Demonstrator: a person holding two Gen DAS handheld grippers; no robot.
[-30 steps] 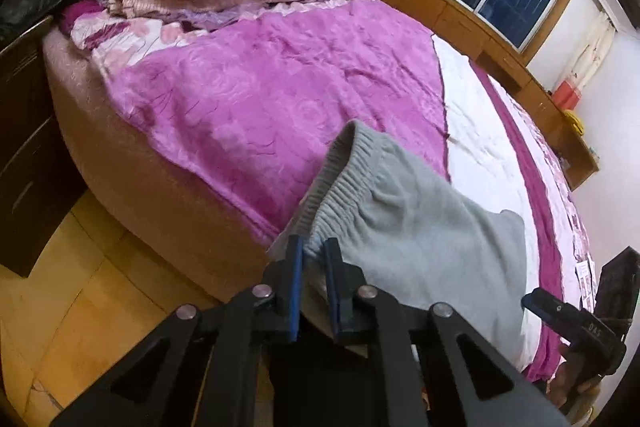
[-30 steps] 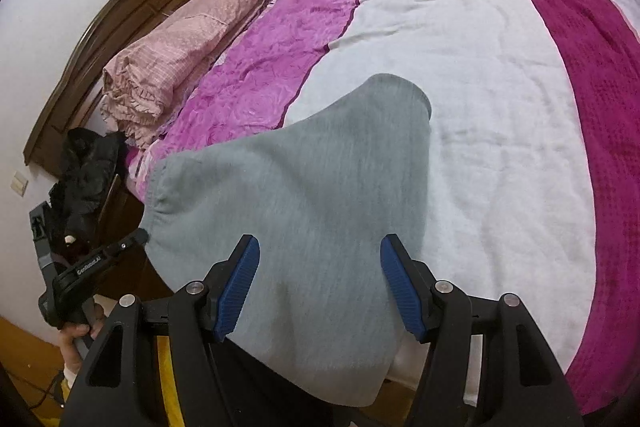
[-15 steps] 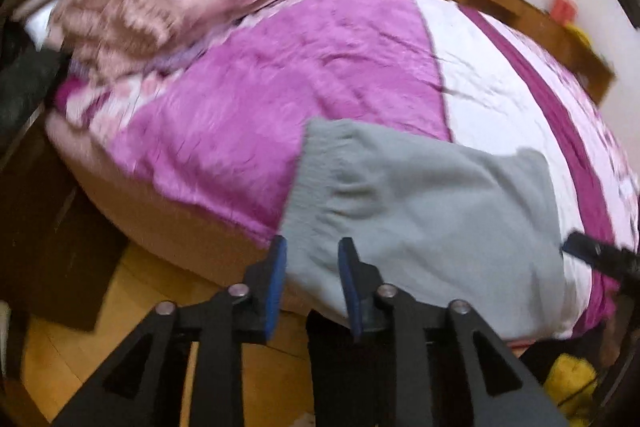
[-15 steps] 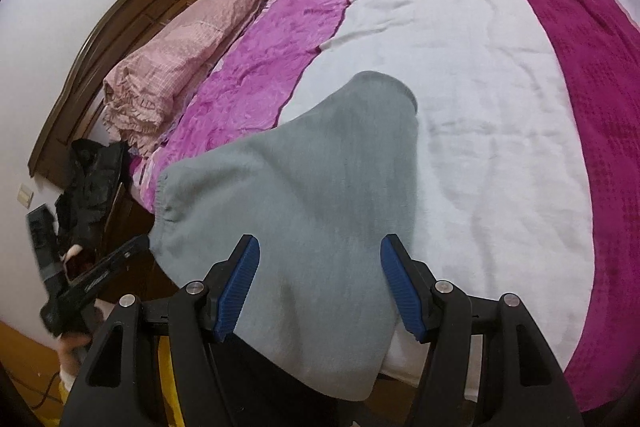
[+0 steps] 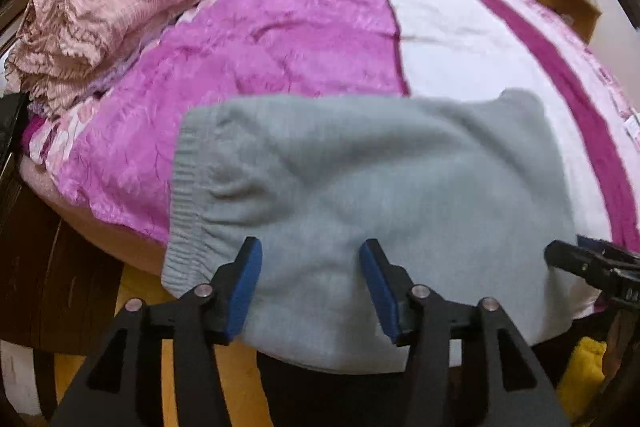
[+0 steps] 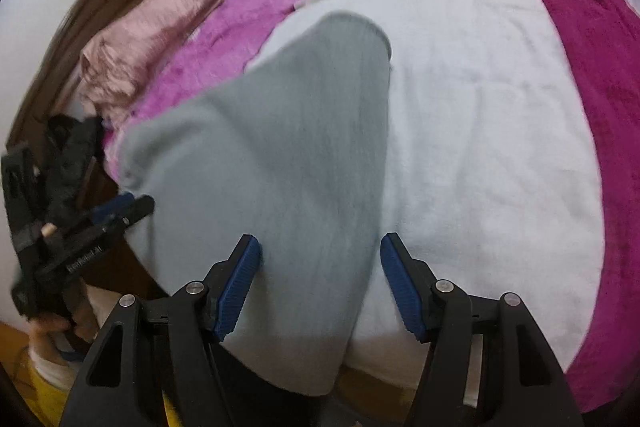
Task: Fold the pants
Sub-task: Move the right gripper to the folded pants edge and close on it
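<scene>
A: From the left wrist camera, what do you see?

B: The left hand-held gripper (image 5: 311,287) has its blue pads spread wide with nothing between them. The grey pants (image 5: 360,195) lie folded on the near edge of the bed (image 5: 288,27), ribbed waistband to the left and the lower edge hanging over the side. A crumpled pink quilt (image 5: 112,19) sits at the far left by the headboard. The tip of the right hand-held gripper (image 5: 592,263) shows at the right edge, just beside the fabric.

A: And from the right wrist camera?

B: The right hand-held gripper (image 6: 320,283) is also spread wide and holds nothing. The pants (image 6: 272,163) stretch from the white stripe of the bed cover (image 6: 480,107) toward the left, draping off the mattress edge. The left hand-held gripper (image 6: 120,211) sits at the left, close to the waistband end; its jaws look apart.
</scene>
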